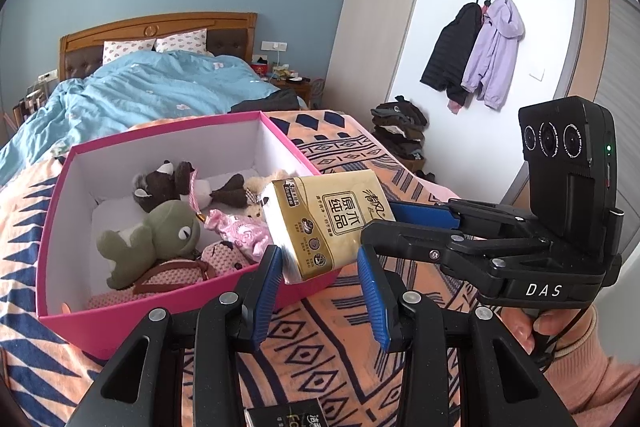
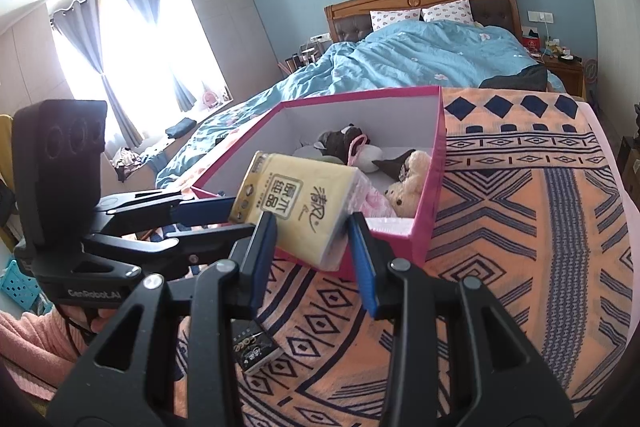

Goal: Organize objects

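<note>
A gold-yellow tissue pack (image 1: 326,223) is held tilted in the air over the near corner of a pink box (image 1: 160,311). My left gripper (image 1: 319,251) is shut on the pack's lower end. My right gripper (image 1: 380,221) comes in from the right and is shut on its other end. In the right wrist view the right gripper (image 2: 311,223) clamps the tissue pack (image 2: 296,203), and the left gripper (image 2: 236,217) grips it from the left. Inside the pink box (image 2: 400,243) lie a green plush frog (image 1: 160,235), a brown plush animal (image 1: 168,183) and a beige teddy (image 2: 408,183).
The box rests on an orange and navy patterned blanket (image 2: 520,227) at the foot of a bed with a blue duvet (image 1: 152,91). A small dark packet (image 2: 256,351) lies on the blanket under my grippers. A person's hand in a pink sleeve (image 1: 592,359) holds the right gripper.
</note>
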The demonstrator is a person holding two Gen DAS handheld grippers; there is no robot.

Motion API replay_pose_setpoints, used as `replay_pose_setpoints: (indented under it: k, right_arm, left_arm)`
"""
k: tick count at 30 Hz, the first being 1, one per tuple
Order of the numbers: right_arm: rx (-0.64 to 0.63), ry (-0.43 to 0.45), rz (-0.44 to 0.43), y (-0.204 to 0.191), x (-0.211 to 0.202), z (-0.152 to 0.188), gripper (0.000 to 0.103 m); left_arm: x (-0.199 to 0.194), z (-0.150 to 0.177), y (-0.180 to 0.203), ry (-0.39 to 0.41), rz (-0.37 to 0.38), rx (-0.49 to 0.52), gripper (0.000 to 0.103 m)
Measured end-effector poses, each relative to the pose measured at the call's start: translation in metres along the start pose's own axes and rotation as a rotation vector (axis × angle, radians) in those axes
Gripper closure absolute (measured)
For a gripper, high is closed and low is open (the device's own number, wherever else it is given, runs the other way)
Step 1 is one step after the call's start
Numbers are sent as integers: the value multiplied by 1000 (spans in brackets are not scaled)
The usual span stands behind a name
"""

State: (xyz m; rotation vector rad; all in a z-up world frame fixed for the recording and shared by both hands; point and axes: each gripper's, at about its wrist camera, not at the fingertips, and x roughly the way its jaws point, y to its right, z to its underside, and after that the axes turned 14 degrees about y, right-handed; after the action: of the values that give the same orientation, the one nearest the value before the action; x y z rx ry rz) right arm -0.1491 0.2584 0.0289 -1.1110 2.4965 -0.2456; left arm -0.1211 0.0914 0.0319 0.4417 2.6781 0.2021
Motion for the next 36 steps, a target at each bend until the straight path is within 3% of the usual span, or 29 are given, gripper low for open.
replay_pose_setpoints:
  k: [36]
  right_arm:
    - [11,-25,34,24,31,-18,63]
  left_arm:
    - [38,-19,-21,-38,-7,-38,64]
